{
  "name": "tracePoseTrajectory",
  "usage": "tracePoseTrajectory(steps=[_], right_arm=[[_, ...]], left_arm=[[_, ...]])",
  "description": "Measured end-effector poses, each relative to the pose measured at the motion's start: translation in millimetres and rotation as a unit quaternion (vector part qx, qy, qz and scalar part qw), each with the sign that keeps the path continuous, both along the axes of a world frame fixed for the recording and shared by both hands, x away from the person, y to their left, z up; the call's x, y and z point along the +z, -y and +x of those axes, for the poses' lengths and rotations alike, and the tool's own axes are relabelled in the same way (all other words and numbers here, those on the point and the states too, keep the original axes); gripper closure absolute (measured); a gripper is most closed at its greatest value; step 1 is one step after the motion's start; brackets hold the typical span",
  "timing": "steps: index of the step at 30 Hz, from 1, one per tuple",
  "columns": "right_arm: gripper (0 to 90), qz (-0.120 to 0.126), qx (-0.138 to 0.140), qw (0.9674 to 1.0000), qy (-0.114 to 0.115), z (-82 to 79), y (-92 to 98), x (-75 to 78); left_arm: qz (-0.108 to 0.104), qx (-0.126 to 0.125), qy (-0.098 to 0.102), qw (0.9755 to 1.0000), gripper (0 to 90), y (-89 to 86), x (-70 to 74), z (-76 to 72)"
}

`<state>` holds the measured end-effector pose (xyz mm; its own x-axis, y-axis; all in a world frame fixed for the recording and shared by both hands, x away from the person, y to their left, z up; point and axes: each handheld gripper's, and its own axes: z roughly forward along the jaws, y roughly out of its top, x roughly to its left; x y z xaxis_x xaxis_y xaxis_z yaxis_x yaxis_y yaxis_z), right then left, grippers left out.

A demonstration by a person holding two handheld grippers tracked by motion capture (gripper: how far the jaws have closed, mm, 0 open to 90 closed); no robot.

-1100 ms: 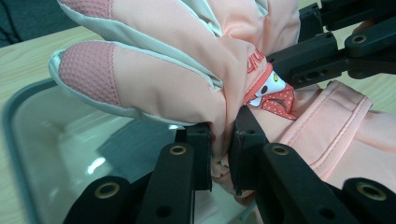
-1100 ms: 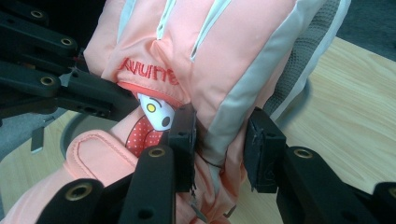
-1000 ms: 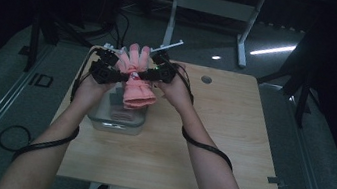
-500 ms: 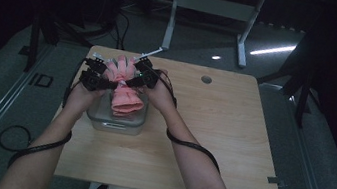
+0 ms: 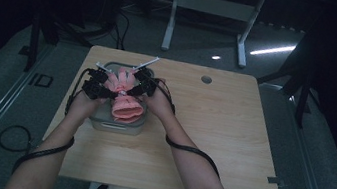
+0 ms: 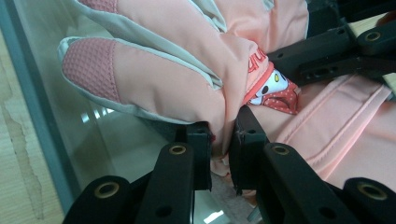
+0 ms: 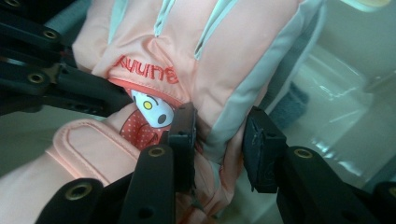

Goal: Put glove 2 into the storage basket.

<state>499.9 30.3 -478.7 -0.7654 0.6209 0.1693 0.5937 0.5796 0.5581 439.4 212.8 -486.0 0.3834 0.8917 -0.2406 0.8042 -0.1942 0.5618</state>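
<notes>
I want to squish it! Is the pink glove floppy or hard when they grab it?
Probably soft and floppy: the pink glove bunches where the left gripper pinches it. Likely light and puffy, since its cuff droops over the clear container in the high view.

The glove (image 6: 187,70) is soft pink cloth, smooth and matt on its back, with pale grey fabric strips between the fingers and a rougher, dimpled weave on the fingertip at the upper left of the left gripper view. A stitched red word and a printed patch sit near its cuff. The container (image 5: 102,121) looks like clear, glossy plastic with bright reflections. The surface (image 5: 231,134) is pale wood with visible grain, matt. The gripper jaws are matt black.
</notes>
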Motion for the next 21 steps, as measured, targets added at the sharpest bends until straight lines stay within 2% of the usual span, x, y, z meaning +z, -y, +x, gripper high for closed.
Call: tracePoseTrajectory(steps=[7, 11, 15, 20, 21], right_arm=[[66.7, -0.001, -0.005, 1.0, -0.005, 6.6, 3.1, -5.5], [66.9, 0.002, -0.004, 0.9999, -0.009, 8.7, 3.4, -7.0], [66.6, 0.001, -0.009, 0.9999, -0.01, 9.2, 2.2, -8.0], [61.8, -0.005, -0.014, 0.9998, -0.016, 11.0, 0.8, -8.0], [59.5, -0.005, -0.017, 0.9998, -0.013, 10.9, 0.7, -7.5]], left_arm=[[0.003, 0.007, -0.013, 0.9999, 79.8, -1.0, -5.8, 2.3], [-0.003, 0.01, -0.018, 0.9998, 79.8, -4.4, -9.3, 2.7], [0.01, 0.011, -0.019, 0.9997, 78.8, -2.6, -10.1, 3.5], [0.027, 0.016, -0.013, 0.9994, 68.9, -0.7, -7.9, 3.9], [0.03, 0.02, -0.005, 0.9993, 66.7, -0.2, -6.7, 2.6]])
